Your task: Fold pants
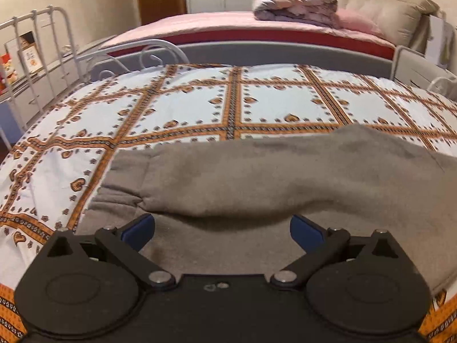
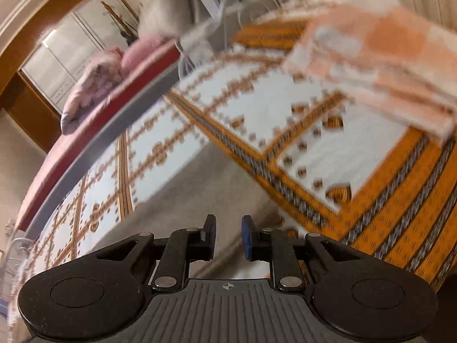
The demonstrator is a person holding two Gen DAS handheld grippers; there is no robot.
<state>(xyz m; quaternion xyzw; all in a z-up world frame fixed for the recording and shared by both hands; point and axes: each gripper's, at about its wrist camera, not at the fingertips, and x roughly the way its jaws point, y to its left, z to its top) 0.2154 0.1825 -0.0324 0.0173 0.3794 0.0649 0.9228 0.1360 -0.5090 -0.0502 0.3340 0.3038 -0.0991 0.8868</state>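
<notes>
Grey sweatpants [image 1: 257,177] lie flat on a bed with a white and orange patterned sheet [image 1: 177,108]. One leg is folded over the other, cuffs [image 1: 125,183] at the left. My left gripper [image 1: 222,228] is open and empty, its blue pads wide apart just above the near edge of the pants. In the blurred right wrist view, the grey pants [image 2: 200,188] run away from my right gripper [image 2: 228,237]. Its pads stand a narrow gap apart over the fabric; nothing shows between them.
A second bed with pink bedding [image 1: 228,23] and a folded quilt [image 1: 294,5] lies beyond a grey rail [image 1: 257,51]. A white metal frame [image 1: 42,43] stands at the left. A folded orange and white blanket [image 2: 377,63] lies on the sheet at the right.
</notes>
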